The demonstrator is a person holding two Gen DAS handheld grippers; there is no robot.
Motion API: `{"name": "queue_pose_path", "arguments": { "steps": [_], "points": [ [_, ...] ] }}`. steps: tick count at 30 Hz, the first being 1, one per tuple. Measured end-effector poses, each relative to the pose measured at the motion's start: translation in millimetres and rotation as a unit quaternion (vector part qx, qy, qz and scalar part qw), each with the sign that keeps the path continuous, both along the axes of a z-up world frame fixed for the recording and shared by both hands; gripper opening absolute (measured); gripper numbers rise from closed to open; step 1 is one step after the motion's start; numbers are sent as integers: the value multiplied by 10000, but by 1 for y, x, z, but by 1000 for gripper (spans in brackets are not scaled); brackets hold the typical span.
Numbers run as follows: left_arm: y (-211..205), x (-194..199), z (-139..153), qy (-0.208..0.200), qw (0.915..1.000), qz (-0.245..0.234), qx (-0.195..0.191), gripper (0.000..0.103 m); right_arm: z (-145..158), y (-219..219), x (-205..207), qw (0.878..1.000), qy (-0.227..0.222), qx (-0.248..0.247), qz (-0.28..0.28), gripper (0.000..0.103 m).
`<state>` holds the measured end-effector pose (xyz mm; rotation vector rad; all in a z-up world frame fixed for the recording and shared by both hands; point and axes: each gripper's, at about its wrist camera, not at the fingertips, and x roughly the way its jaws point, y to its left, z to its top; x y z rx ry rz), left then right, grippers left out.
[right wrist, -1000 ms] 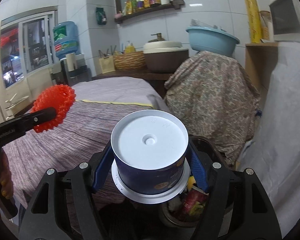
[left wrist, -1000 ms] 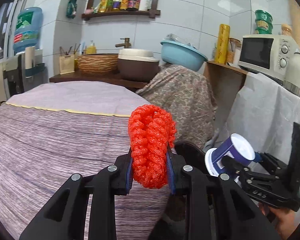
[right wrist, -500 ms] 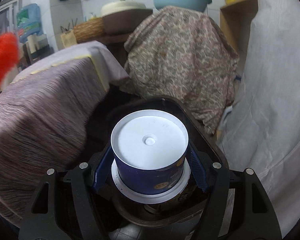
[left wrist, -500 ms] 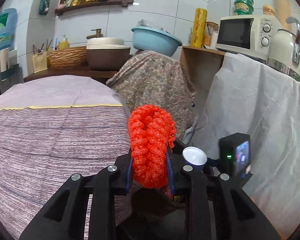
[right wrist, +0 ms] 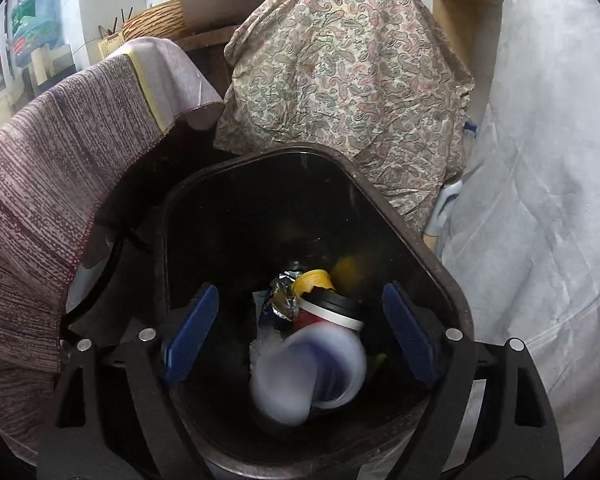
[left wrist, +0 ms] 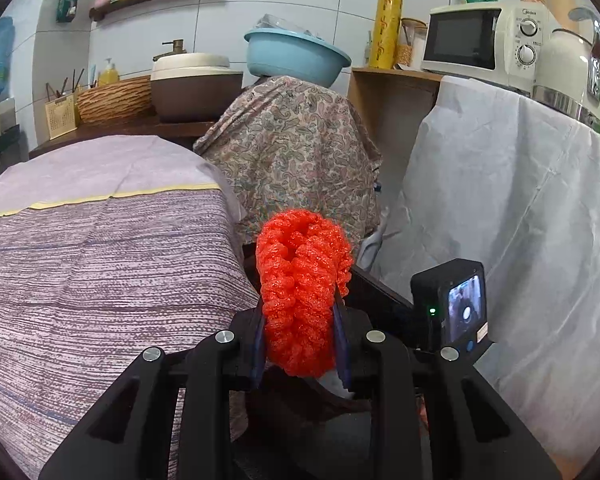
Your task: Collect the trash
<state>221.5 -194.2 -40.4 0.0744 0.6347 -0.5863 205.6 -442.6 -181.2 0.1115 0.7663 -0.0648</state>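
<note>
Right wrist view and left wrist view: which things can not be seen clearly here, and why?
- Blue and white cup, right wrist view: motion-blurred between the opening right gripper fingers; label unreadable.
- Trash bin bottom: dark, covered by trash.
- Bin in left wrist view: hidden behind the red foam net and left gripper.

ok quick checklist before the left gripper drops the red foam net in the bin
1. Right gripper free of the cup: ok, jaws opening, nothing between them.
2. Blue cup inside the trash bin: ok, blurred, falling among the trash.
3. Red foam net secure in left gripper: ok, pads press both sides.
4. Left gripper above the bin opening: cannot tell.
5. Right gripper out of the drop path: not ok, it hangs over the opening.
</note>
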Motion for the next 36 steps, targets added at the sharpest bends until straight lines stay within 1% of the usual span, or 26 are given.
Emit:
{"name": "queue_pose_path", "arguments": {
  "steps": [4, 6, 8, 12, 14, 17, 19, 23, 25, 27, 29, 32, 36],
  "points": [
    [-8, 4, -6, 48, 9999, -129, 104, 27, 6, -4, -14, 10000, -53, 12, -52, 84],
    [-14, 9, -11, 168, 9995, -244, 125, 27, 10, -7, -27, 9999, -105, 11, -85, 84],
    [-20, 14, -17, 281, 9990, -323, 151, 27, 13, -10, -40, 9998, -145, -83, -139, 84],
    [-37, 25, -29, 355, 9981, -418, 273, 27, 20, -17, -62, 9994, -215, -168, -219, 84],
    [-46, 32, -37, 406, 9976, -437, 365, 27, 24, -19, -71, 9995, -201, -126, -224, 84],
    [-58, 42, -48, 600, 9958, -514, 454, 27, 26, -21, -81, 9993, -222, -51, -281, 84],
    [-67, 47, -57, 627, 9950, -524, 580, 28, 26, -22, -87, 9993, -205, 21, -316, 84],
    [-75, 57, -71, 786, 9930, -521, 707, 29, 25, -22, -95, 9991, -208, 74, -355, 84],
    [-80, 61, -78, 886, 9913, -582, 780, 34, 26, -21, -98, 9992, -210, 55, -341, 84],
    [-83, 62, -83, 898, 9904, -598, 864, 42, 25, -22, -99, 9992, -197, 46, -348, 84],
    [-85, 62, -83, 879, 9901, -644, 881, 62, 25, -23, -101, 9992, -204, 61, -349, 84],
    [-83, 58, -76, 768, 9921, -658, 740, 75, 25, -22, -103, 9993, -177, 59, -334, 84],
    [-80, 49, -59, 619, 9937, -713, 605, 79, 24, -18, -105, 9994, -151, 69, -308, 84]
  ]
}}
